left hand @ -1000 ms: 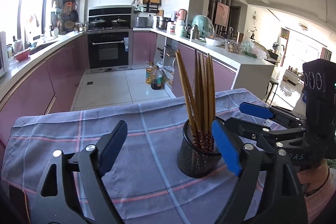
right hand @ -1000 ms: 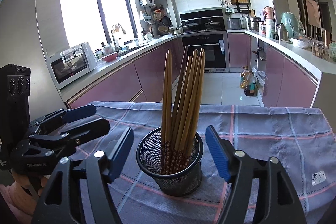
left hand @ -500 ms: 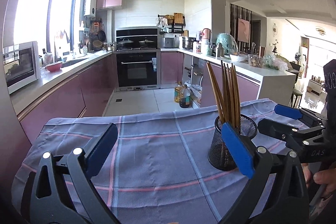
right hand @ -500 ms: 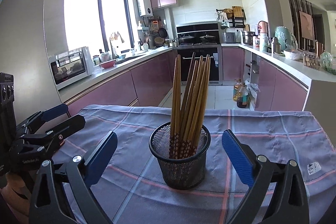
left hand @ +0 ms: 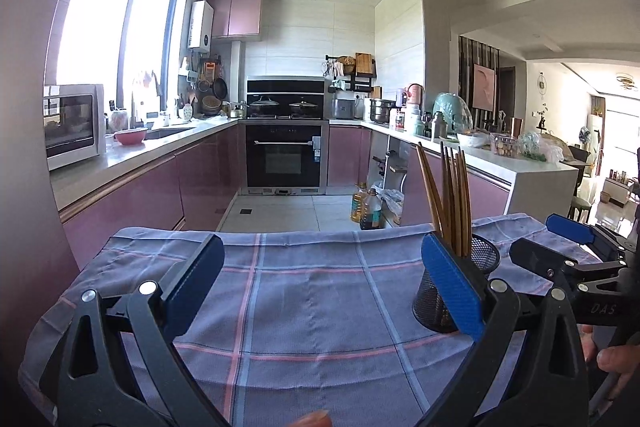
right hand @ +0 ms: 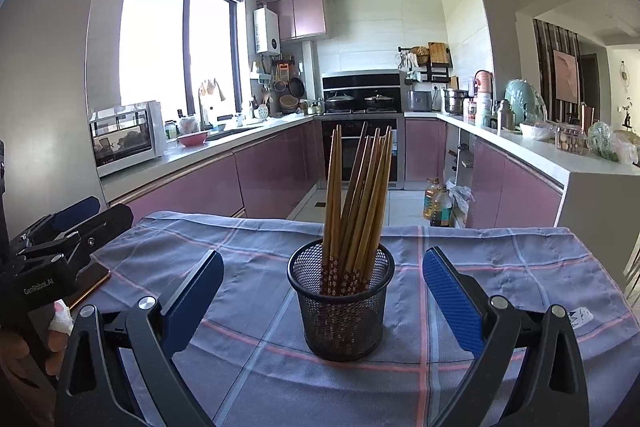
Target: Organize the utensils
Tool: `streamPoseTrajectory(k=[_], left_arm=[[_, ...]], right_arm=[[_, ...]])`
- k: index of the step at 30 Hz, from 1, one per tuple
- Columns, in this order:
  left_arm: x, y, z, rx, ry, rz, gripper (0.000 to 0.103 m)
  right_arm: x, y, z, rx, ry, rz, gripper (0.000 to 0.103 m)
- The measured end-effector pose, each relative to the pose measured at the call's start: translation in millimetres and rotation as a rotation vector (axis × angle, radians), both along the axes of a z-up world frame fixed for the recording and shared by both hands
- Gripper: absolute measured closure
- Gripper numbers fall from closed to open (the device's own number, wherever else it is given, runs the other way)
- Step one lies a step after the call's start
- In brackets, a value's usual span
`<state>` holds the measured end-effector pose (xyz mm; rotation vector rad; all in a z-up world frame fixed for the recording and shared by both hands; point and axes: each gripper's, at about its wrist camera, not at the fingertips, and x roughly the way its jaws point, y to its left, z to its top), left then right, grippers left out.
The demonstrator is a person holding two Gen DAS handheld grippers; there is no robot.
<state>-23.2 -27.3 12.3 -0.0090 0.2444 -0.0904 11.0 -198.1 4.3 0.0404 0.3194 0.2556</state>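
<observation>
Wooden chopsticks (right hand: pixel 356 195) stand gathered in the mesh holder (right hand: pixel 342 307) at centre frame on the cloth-covered surface (right hand: pixel 500 259); both hand-held grippers, left (left hand: pixel 320 291) and right (right hand: pixel 324 303), have just spread wide, empty. Organizing looks finished.

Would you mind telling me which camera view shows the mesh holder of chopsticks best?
The right wrist view: the mesh holder stands centred and whole, chopsticks fully visible. In the left wrist view it sits far right, half hidden behind a blue finger pad.

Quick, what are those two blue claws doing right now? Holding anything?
Left gripper: open, holding nothing.
Right gripper: open, holding nothing; the cup of chopsticks stands beyond it, untouched.
</observation>
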Motion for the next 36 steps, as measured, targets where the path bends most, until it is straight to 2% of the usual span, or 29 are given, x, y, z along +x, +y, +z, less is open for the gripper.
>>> streamPoseTrajectory(k=[21,36], left_arm=[[-14,-5,3,0.008,-0.021,0.019,0.006],[-17,-6,1,0.010,-0.022,0.030,0.006]], right_arm=[[-21,5,6,-0.024,-0.098,-0.055,0.006],[-24,7,8,-0.033,-0.107,-0.067,0.006]])
